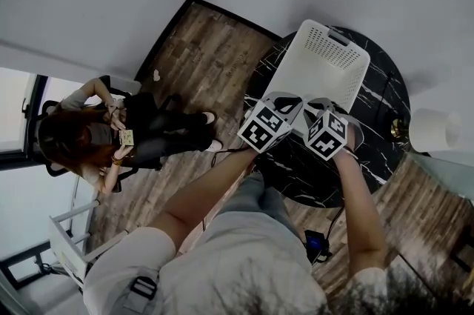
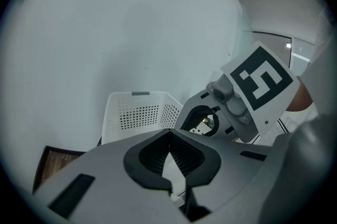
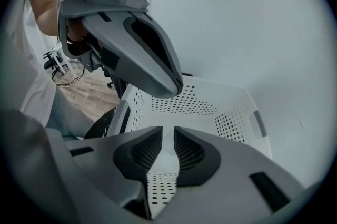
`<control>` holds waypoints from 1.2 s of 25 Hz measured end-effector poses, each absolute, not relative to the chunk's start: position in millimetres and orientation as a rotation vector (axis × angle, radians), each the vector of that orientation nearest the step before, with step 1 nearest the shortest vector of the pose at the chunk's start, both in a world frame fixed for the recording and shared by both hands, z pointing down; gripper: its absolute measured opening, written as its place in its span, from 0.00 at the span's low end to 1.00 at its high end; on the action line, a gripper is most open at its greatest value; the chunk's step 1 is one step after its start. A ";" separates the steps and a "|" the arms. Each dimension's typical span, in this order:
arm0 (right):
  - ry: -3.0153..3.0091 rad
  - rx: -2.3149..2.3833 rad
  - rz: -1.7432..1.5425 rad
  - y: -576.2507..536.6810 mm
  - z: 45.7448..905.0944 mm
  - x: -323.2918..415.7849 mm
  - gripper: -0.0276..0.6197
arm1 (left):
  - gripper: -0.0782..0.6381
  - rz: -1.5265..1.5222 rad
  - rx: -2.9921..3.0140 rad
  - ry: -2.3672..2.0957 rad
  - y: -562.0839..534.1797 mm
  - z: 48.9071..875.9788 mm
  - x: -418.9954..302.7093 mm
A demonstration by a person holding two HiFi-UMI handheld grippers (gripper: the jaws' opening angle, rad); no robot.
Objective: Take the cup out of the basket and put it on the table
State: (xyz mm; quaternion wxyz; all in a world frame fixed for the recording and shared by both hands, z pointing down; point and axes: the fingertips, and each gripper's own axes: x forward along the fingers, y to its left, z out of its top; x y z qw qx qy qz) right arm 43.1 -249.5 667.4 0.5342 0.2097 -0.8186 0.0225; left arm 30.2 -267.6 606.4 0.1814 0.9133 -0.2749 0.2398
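Observation:
A white perforated basket (image 1: 326,61) stands on the round black marble table (image 1: 385,98). Both grippers hover side by side at its near rim, pointing into it. My left gripper (image 1: 285,102) has its tips touching, shut and empty (image 2: 168,132), with the basket (image 2: 139,112) just beyond. My right gripper (image 1: 320,107) shows a narrow slit between its pads (image 3: 168,130), through which the basket's perforated floor (image 3: 210,107) shows. The left gripper's finger (image 3: 142,54) crosses the top of the right gripper view. I cannot make out the cup in any view; the grippers hide part of the basket's inside.
A person (image 1: 96,136) sits in a chair on the wooden floor at the left. A white round shade (image 1: 433,130) and a brass piece (image 1: 400,130) sit at the table's right edge. A white wall stands behind the basket.

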 end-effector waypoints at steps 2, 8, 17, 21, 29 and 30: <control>-1.925 0.457 0.071 -251.2 678.1 43.2 0.13 | 0.12 0.691 2.571 -0.772 -271.0 611.2 29.6; -1.850 0.369 0.092 -259.6 700.0 40.0 0.13 | 0.12 0.733 2.545 -0.770 -282.9 622.2 26.7; -1.746 0.267 0.136 -263.2 730.8 41.1 0.14 | 0.12 0.786 2.516 -0.731 -287.9 637.7 29.6; -1.725 0.247 0.135 -262.5 741.0 41.5 0.14 | 0.12 0.785 2.496 -0.734 -292.2 644.0 27.8; -1.688 0.209 0.138 -260.5 765.1 42.4 0.14 | 0.12 0.778 2.475 -0.735 -299.7 645.1 29.8; -1.687 0.207 0.140 -260.3 766.4 42.5 0.14 | 0.12 0.779 2.474 -0.731 -300.0 644.9 30.0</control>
